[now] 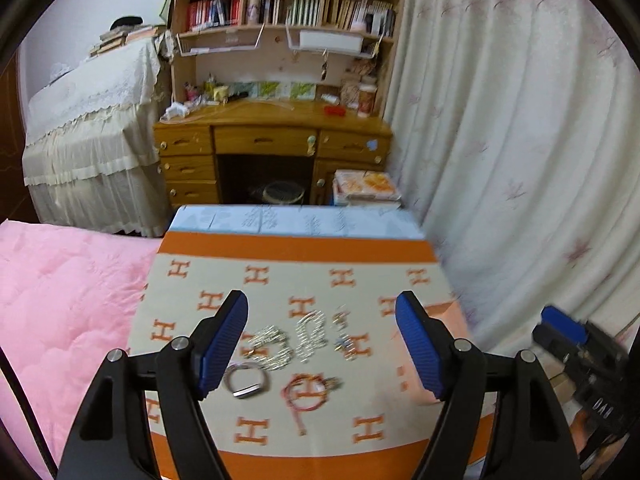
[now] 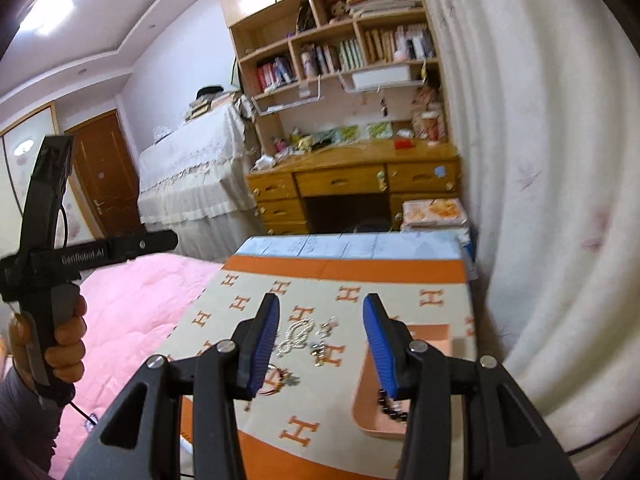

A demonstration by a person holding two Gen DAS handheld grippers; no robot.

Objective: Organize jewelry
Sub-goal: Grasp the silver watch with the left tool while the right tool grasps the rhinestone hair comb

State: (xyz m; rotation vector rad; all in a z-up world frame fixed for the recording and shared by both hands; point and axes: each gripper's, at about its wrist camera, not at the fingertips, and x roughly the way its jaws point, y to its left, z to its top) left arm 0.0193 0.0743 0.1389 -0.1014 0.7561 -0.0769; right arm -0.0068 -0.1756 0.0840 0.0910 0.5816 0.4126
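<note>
Jewelry lies on a cream and orange H-patterned cloth: a pearl necklace, a silver chain, a grey bangle, a red cord bracelet and small earrings. My left gripper is open and empty above them. A pink tray at the right holds a dark bead bracelet. My right gripper is open and empty, over the cloth between pearls and tray.
A pink quilt lies left of the cloth. A white curtain hangs close on the right. A wooden desk with bookshelves stands behind. The other hand-held gripper shows at left in the right wrist view.
</note>
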